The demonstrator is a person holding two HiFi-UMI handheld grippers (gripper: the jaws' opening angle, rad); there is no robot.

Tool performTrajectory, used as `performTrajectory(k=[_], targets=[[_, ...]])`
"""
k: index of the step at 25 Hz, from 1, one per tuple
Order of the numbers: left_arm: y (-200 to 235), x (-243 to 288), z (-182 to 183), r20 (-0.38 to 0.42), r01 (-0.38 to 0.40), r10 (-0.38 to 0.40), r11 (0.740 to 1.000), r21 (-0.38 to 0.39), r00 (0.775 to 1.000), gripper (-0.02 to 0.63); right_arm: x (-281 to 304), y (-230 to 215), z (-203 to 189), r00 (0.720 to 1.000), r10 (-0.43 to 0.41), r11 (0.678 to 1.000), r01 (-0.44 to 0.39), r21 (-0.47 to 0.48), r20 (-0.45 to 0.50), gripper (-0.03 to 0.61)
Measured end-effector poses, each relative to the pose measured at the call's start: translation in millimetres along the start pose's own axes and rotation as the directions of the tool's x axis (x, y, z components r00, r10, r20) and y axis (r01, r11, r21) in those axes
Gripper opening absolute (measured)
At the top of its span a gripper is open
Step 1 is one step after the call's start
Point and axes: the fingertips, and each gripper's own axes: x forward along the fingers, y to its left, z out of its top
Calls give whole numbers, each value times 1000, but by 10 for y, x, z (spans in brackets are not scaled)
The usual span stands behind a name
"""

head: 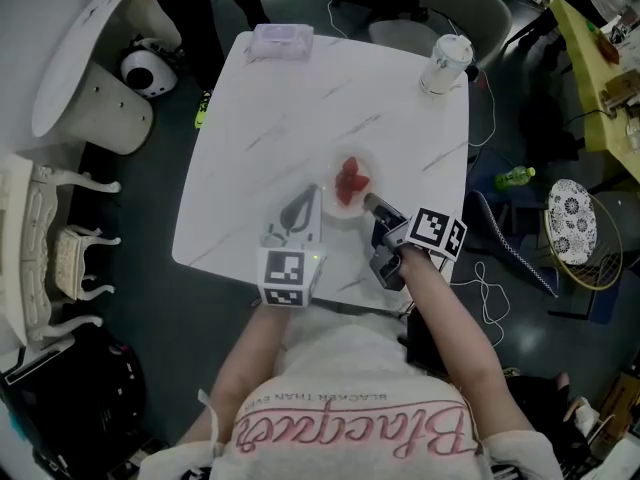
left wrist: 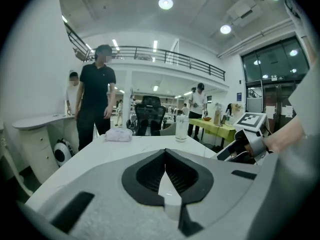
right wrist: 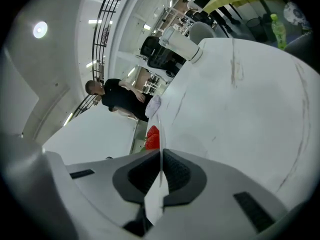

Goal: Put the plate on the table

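Observation:
A clear plate with red strawberries sits low over the near part of the white marble table. I cannot tell whether it touches the tabletop. My right gripper is shut on the plate's near right rim. In the right gripper view the rim runs edge-on into the right gripper, with the strawberries just beyond. My left gripper hovers just left of the plate. Its jaws meet with nothing between them in the left gripper view.
A lidded cup stands at the far right corner and a wrapped tissue pack at the far edge. A green bottle and cables lie on the floor to the right. A person in black stands beyond the table.

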Motion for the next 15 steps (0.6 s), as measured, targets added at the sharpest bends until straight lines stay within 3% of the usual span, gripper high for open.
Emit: performTrajectory(k=[6, 11, 15], targets=[[27, 98, -100, -26, 8, -8, 1000, -5, 1000, 3, 225, -293, -50, 996, -60, 998, 59, -17, -61, 12], [35, 136, -148, -37, 7, -8, 1000, -12, 999, 3, 275, -456, -4, 989, -140, 985, 134, -107, -47, 14], [65, 166, -162, -43, 2, -3, 1000, -15, 999, 3, 308, -554, 30, 974, -227, 957, 219, -189, -22, 23]])
